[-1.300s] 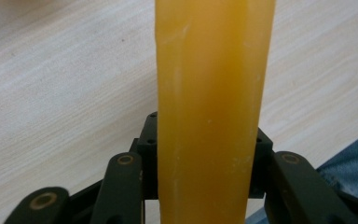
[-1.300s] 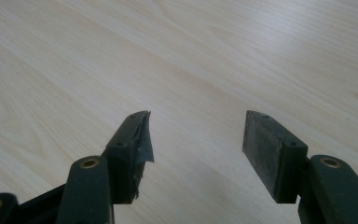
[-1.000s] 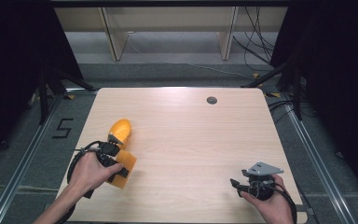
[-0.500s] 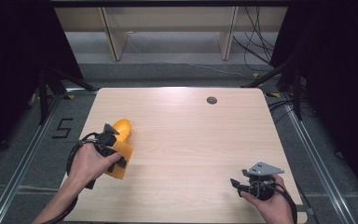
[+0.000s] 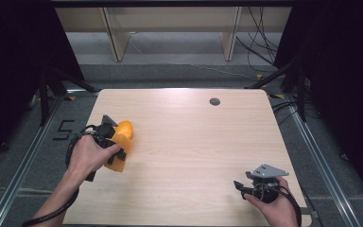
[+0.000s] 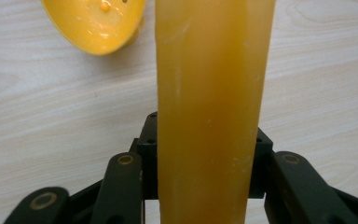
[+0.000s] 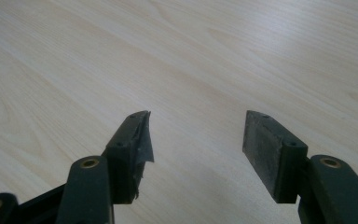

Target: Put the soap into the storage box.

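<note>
A: Start with the high view. What is the left hand (image 5: pixel 89 155) doing?

B: It grips the left claw (image 5: pixel 115 142) at the table's (image 5: pixel 194 142) left side. An orange piece (image 5: pixel 119 150) sits right at the claw's tip, partly under the hand, with its rounded end (image 5: pixel 125 127) just beyond the claw, toward the far edge.

A: And the right claw (image 5: pixel 240 186)?

B: It rests near the table's front right corner, held by the right hand (image 5: pixel 272 205), with its grey plate (image 5: pixel 266 170) on top. It points toward the left claw, well apart from it, with bare wood ahead of its tips. A small dark disc (image 5: pixel 214 101) lies far beyond it, near the table's far edge.

A: Now the left gripper view.

B: A flat orange slab (image 6: pixel 212 112) stands straight up between the jaws, which pinch it from both sides. Beyond the claw, up and to the left, an orange cup (image 6: pixel 95 23) shows its open hollow, with small holes in its bottom. I cannot tell whether cup and slab are one thing.

A: And the right gripper view?

B: The jaws are spread wide with nothing between them, just pale wood grain ahead. The pad on the left jaw looks torn, a loose flap (image 7: pixel 144 140) of black tape curling off it.
</note>
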Available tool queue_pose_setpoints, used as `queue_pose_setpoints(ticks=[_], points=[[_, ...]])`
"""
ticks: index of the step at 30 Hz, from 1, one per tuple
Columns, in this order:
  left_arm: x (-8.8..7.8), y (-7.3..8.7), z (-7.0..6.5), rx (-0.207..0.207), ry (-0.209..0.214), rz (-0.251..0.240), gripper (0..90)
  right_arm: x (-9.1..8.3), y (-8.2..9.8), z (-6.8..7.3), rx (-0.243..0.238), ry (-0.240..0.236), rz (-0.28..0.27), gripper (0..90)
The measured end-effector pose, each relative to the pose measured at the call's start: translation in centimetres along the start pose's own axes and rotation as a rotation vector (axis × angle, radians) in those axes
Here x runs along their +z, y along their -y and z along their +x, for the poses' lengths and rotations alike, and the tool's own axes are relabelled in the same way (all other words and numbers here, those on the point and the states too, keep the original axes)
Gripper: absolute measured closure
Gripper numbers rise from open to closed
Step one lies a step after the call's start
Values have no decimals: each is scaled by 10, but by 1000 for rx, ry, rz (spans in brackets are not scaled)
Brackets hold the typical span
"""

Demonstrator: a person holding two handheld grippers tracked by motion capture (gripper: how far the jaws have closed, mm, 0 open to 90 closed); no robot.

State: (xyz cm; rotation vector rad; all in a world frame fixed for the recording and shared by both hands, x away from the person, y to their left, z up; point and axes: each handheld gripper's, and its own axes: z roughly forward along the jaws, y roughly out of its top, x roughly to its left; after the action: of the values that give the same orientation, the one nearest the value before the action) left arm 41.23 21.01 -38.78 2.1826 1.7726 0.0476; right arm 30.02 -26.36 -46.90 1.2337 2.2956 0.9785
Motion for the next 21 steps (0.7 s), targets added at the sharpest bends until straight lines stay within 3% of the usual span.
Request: queue_pose_setpoints(ticks=[15, 16, 19, 21], points=[[-5, -20, 12, -26, -19, 3, 605, -1, 0, 1, 28, 0, -2, 418], [-5, -21, 12, -29, -23, 1, 605, 0, 0, -1, 9, -3, -8, 418], [-4, -24, 15, -20, -28, 17, 605, -1, 0, 0, 28, -1, -2, 418], [-3, -26, 16, -41, -28, 2, 605, -1, 0, -2, 8, 2, -12, 418]])
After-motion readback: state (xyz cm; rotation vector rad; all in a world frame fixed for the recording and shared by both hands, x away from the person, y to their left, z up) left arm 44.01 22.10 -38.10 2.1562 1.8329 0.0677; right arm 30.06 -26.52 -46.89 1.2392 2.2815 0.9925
